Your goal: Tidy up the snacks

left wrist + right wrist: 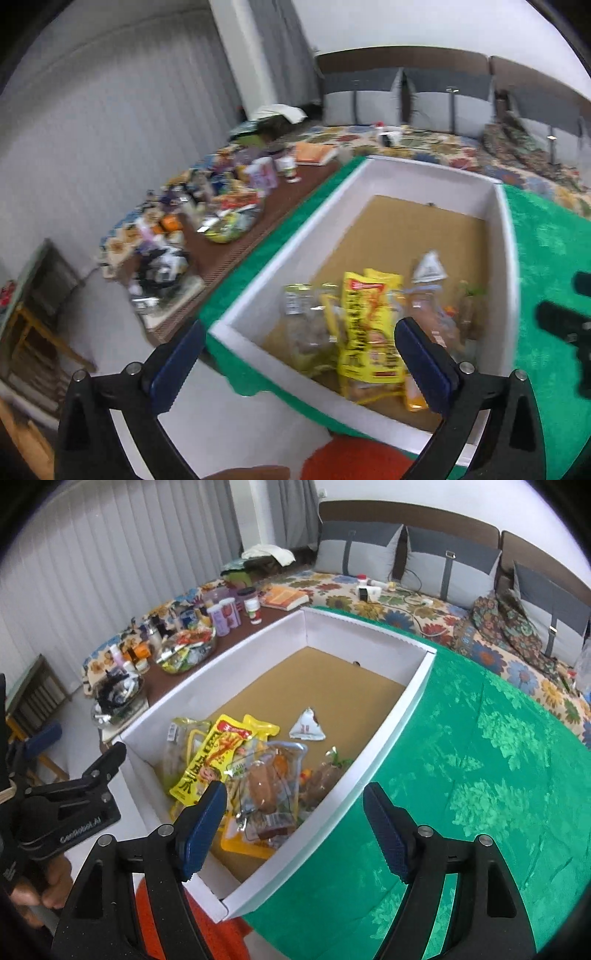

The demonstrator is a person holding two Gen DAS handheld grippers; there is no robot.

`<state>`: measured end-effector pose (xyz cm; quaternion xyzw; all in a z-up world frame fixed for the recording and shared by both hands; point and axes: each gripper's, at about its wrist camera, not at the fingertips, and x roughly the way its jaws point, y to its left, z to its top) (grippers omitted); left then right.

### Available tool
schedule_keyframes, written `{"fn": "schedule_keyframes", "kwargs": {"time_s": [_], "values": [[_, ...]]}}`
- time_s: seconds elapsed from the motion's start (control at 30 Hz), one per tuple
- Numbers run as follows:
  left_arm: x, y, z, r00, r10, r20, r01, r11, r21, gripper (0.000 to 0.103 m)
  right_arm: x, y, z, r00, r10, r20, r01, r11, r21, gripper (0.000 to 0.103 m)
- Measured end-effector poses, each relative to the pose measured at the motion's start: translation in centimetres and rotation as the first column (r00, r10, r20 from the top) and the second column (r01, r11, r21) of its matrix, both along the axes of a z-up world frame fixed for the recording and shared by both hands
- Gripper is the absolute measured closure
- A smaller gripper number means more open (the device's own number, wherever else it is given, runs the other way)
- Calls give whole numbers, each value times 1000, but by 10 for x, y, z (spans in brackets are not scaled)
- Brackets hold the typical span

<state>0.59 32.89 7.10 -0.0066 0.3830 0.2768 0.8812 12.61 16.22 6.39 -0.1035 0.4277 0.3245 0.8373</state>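
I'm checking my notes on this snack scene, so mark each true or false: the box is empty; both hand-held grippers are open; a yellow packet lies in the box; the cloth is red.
1. The box is empty. False: it holds several snacks.
2. Left hand-held gripper and right hand-held gripper are open. True.
3. A yellow packet lies in the box. True.
4. The cloth is red. False: it is green.

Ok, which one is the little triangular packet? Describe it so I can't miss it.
Look in the white box on the green cloth. The snacks are heaped at its near end; the triangular packet lies just beyond them, alone on the brown floor. It is the only small white, pyramid-shaped one, beside the flat yellow packets.
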Motion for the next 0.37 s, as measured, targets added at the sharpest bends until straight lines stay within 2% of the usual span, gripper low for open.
{"fn": "schedule_keyframes", "kwargs": {"time_s": [0.1, 0.23, 0.37], "values": [[3, -2, 1, 1000, -1, 10, 1, 1000, -19, 2, -1, 2, -4, 1000, -1, -7, 1, 1000, -23, 24], [1, 3, 1, 1000, 2, 23, 0, 997, -82, 0, 0, 0, -6, 1000, -2, -22, 2, 1000, -20, 24], [0, 0, 0, 1000, -6, 25, 8, 996, -86, 0, -1, 0, -6, 1000, -1, -25, 1, 1000, -15, 24]]}}
